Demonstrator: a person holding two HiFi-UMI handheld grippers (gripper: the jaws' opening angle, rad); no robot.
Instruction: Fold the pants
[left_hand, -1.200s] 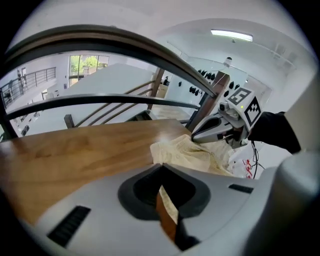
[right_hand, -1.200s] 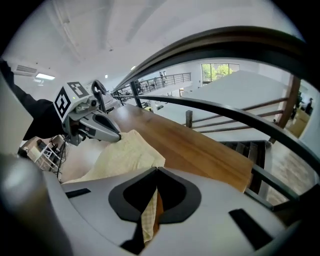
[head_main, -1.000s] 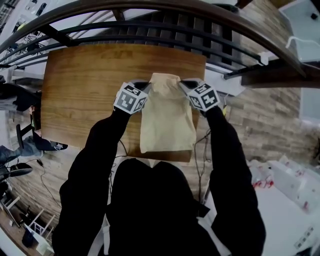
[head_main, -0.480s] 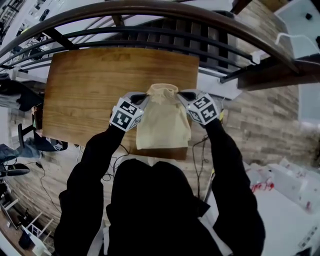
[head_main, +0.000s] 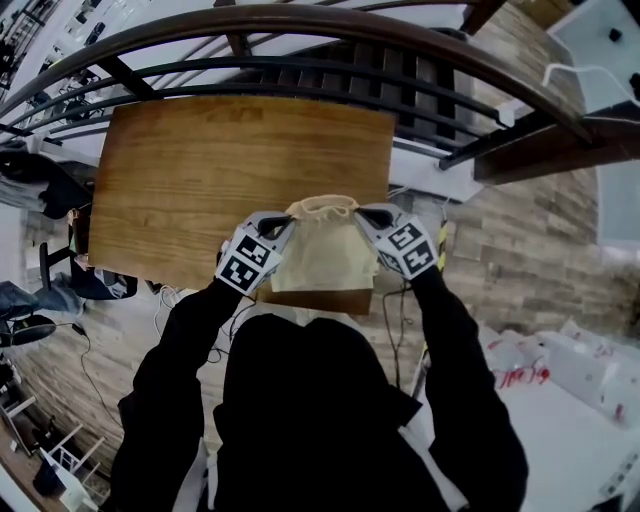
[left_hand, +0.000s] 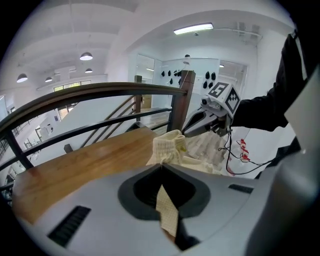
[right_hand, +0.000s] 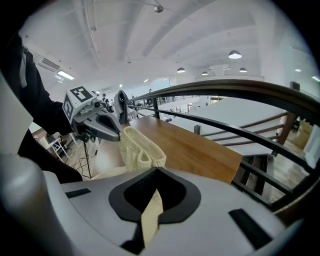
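The cream pants (head_main: 325, 255) lie doubled over at the near edge of the wooden table (head_main: 190, 170). Their gathered waistband (head_main: 322, 207) is lifted and stretched between my two grippers. My left gripper (head_main: 281, 221) is shut on the band's left corner. My right gripper (head_main: 366, 214) is shut on its right corner. A strip of cream cloth (left_hand: 167, 212) runs out between the shut jaws in the left gripper view, with the bunched pants (left_hand: 172, 146) and the right gripper (left_hand: 202, 121) beyond. The right gripper view shows the same: a cloth strip (right_hand: 150, 217), the waistband (right_hand: 140, 147) and the left gripper (right_hand: 100, 126).
A dark curved railing (head_main: 300, 62) runs along the table's far side. Bare wood spreads to the left of and beyond the pants. Cables (head_main: 395, 330) hang below the near edge, over a brick-pattern floor (head_main: 530, 250).
Both grippers have drawn the waistband toward the near edge and a little upward. The stretch of pants lying on the table has grown shorter.
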